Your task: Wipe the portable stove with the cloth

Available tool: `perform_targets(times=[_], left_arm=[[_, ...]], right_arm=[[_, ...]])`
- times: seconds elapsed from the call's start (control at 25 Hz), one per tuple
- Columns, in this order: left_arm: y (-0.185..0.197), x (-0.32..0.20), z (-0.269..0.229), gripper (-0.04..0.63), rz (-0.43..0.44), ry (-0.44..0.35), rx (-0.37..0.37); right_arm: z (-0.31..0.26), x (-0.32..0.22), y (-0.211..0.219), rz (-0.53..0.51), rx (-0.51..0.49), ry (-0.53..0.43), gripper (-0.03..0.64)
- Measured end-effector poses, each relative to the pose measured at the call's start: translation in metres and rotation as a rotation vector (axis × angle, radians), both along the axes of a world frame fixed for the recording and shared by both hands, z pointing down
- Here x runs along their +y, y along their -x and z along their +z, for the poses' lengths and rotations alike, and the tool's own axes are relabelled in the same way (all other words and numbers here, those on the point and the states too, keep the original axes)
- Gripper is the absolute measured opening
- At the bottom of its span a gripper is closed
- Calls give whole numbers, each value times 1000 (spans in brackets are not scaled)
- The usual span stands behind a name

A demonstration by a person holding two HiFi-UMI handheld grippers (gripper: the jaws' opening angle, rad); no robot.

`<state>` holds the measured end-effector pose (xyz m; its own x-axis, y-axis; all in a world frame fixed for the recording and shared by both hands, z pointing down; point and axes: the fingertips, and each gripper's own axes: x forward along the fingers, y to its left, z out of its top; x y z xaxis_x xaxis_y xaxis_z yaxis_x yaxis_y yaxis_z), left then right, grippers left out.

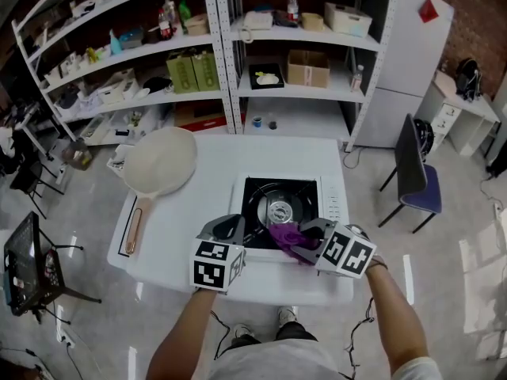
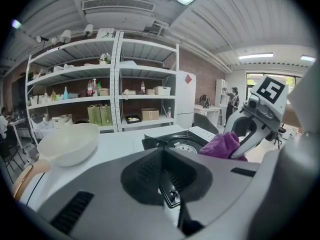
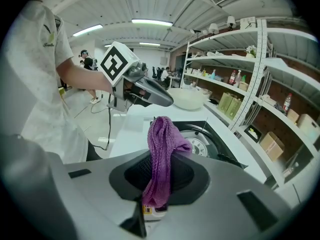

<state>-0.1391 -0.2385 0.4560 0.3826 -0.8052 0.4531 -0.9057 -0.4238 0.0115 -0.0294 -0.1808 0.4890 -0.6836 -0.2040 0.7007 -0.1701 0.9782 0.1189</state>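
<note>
Head view: your right claw (image 1: pixel 310 242) holds the purple cloth (image 1: pixel 287 236) over the portable stove's (image 1: pixel 273 200) near edge on the white bench (image 1: pixel 174 244); a white pan (image 1: pixel 158 161) lies well left. Left gripper view: left claw (image 2: pixel 162 159) closed, empty. Right gripper view: jaws clamped on the cloth, burner just behind.

Cloth (image 3: pixel 162 149): purple knit, rough, matt.
Stove (image 1: pixel 331 200): white casing, smooth; black top, glossy.
Burner (image 1: pixel 279 210): bare metal, shiny.
Pan (image 1: pixel 161 161): cream, matt, smooth.
Handle (image 1: pixel 135 226): wood-look.
Table (image 1: pixel 190 228): white, smooth, slight sheen.
</note>
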Motion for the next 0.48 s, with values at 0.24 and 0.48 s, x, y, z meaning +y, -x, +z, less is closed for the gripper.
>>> perform_targets(times=[0.24, 0.48], left_arm=[[-1, -5, -2, 3, 16, -6, -2], [1, -10, -5, 3, 18, -9, -3]], right_arm=[[-27, -6, 3, 40, -90, -36, 61], [-67, -32, -8, 122, -201, -55, 61]])
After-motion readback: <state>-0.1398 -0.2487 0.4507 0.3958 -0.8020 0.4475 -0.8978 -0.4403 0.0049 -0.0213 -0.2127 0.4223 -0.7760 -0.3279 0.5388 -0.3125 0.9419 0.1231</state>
